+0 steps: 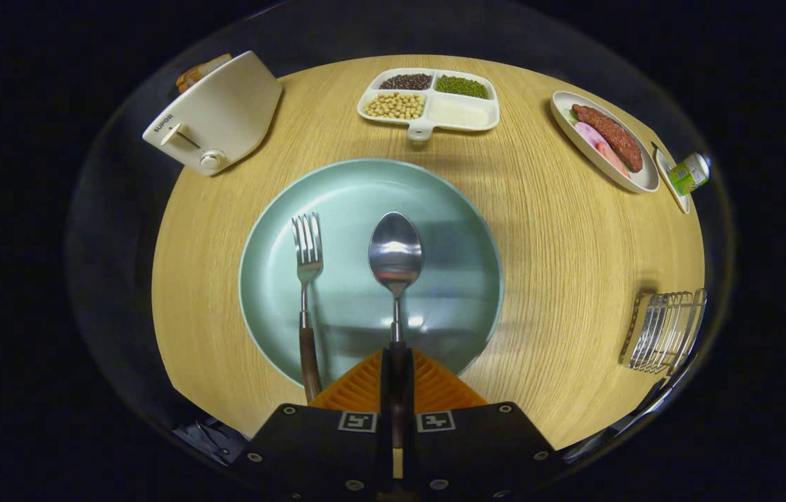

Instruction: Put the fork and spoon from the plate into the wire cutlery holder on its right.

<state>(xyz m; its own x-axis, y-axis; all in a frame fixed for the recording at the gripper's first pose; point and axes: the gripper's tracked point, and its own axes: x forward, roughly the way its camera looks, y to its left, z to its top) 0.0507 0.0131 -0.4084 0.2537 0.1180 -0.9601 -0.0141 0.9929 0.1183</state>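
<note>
Two pieces of cutlery lie on the pale green plate (pixel 434 209), handles toward the tool (pixel 396 380). The spoon (pixel 395 254) rests bowl-up in the middle of the plate, and its dark handle runs straight back into the narrow gap between the tool's fingers (pixel 358 390), which are drawn close on either side of it and appear to be pinching it. The fork (pixel 307 279) lies just beside the spoon on the left, parallel to it, tines pointing away, its wooden handle reaching over the plate's near rim.

Both look like stiff, light, polished steel with wood grips. The bare metal would likely be slippery, so the wooden handle seems the better place to hold, near its middle, so the piece does not swing as it is carried. The thin shank offers little to bear on.

Well apart on the right of the wooden desk (pixel 560 265) stands the wire cutlery holder (pixel 664 331). Beyond the plate sit a divided tray of beans (pixel 429 101), a toaster (pixel 215 115) and a dish of sausage (pixel 605 139).
</note>
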